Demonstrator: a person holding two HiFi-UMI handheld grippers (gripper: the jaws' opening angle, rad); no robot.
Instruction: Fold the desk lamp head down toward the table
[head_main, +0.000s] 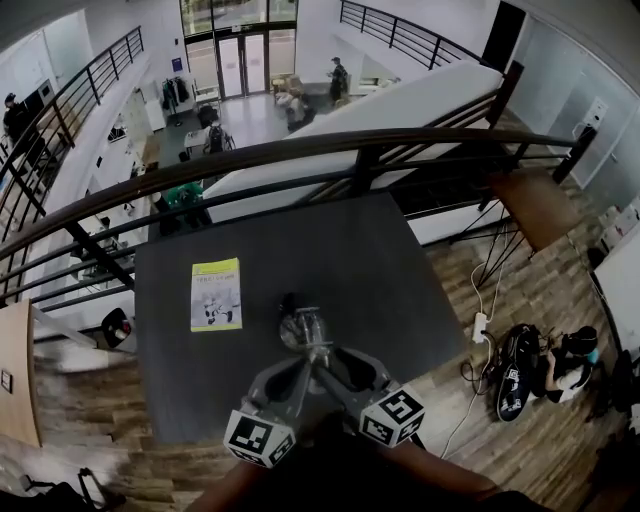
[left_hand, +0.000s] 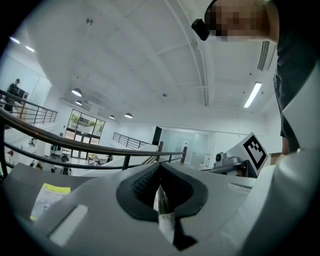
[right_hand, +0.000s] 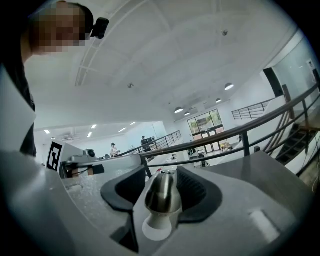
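A small desk lamp stands on the dark table near its front edge, its shiny metal head above a thin arm. Both grippers come in from below and meet at the lamp. My left gripper is shut on a thin metal part of the lamp, seen edge-on between its dark pads. My right gripper stands open around the rounded metal lamp head, with a gap showing beside the left pad. A white round part lies below the head.
A yellow-green booklet lies on the table to the left of the lamp. A dark railing runs behind the table over a drop to a lower floor. A power strip and a bag lie on the wood floor at the right.
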